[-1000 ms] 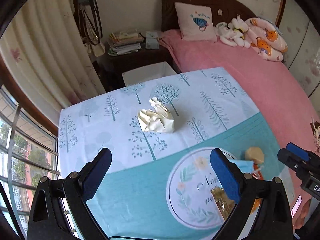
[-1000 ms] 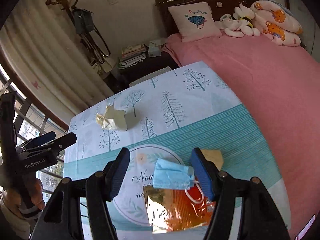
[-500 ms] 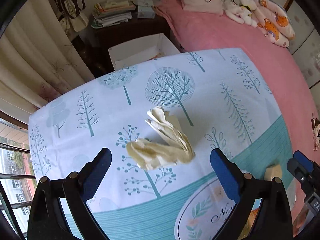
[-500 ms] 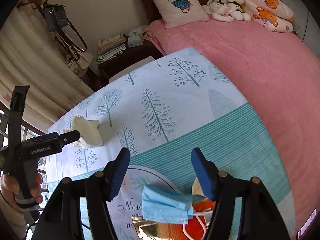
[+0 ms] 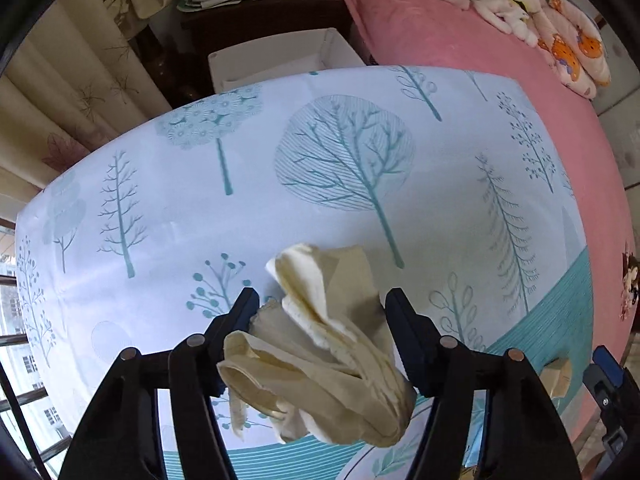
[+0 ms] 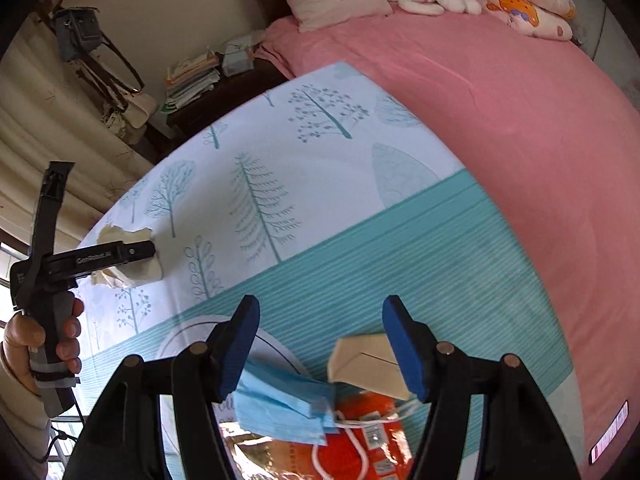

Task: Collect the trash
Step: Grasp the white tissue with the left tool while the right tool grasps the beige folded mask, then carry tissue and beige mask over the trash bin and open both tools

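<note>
left tongs (image 5: 320,312) stand wide around the crumpled tissue (image 5: 320,344); close squarely on its bulk. right tongs (image 6: 316,320) wide, empty.

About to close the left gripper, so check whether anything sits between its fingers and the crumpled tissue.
Nothing visible does. The crumpled tissue already lies between the open fingers of the left gripper, with only the tablecloth under it. The other trash, including the blue mask, lies over by the right gripper.
</note>
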Demonstrator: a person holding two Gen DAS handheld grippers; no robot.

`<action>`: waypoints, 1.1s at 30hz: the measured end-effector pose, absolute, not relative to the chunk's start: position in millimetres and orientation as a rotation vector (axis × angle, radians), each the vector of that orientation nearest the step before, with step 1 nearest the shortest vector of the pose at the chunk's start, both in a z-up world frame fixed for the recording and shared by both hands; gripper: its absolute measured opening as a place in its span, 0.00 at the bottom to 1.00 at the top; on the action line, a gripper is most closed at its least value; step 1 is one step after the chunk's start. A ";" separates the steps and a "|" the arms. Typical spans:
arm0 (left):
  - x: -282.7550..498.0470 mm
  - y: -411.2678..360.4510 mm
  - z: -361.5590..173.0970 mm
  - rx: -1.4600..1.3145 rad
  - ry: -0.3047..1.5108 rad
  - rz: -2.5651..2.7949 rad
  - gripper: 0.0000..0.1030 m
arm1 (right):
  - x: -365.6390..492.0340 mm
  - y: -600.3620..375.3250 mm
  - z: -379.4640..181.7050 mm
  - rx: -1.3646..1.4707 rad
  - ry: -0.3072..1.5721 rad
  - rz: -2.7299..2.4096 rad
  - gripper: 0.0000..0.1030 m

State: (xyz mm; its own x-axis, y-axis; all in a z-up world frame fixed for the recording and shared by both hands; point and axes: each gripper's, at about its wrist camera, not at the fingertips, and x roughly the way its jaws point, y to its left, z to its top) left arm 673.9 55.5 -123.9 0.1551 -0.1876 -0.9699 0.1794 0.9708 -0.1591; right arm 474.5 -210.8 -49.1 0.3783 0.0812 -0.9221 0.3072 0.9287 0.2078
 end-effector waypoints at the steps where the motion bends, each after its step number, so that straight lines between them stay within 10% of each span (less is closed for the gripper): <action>1: 671.7 53.2 -122.6 -0.008 1.390 -0.274 0.52 | 474.0 -214.7 -52.2 0.387 1.198 -0.152 0.62; 22: 575.6 -1.3 -70.4 0.125 1.312 -0.499 0.41 | 457.9 -220.3 -98.9 0.413 1.354 -0.218 0.72; 33: 541.2 -0.4 -48.6 0.139 1.276 -0.515 0.41 | 434.1 -215.0 -87.3 0.395 1.268 -0.221 0.62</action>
State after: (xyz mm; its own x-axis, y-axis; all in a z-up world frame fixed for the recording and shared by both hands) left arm 541.2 -0.4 -48.6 0.1949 -0.2903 -0.9369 0.4412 0.8791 -0.1806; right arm 434.1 -215.0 -87.3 0.2894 0.0546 -0.9557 0.3749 0.9122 0.1656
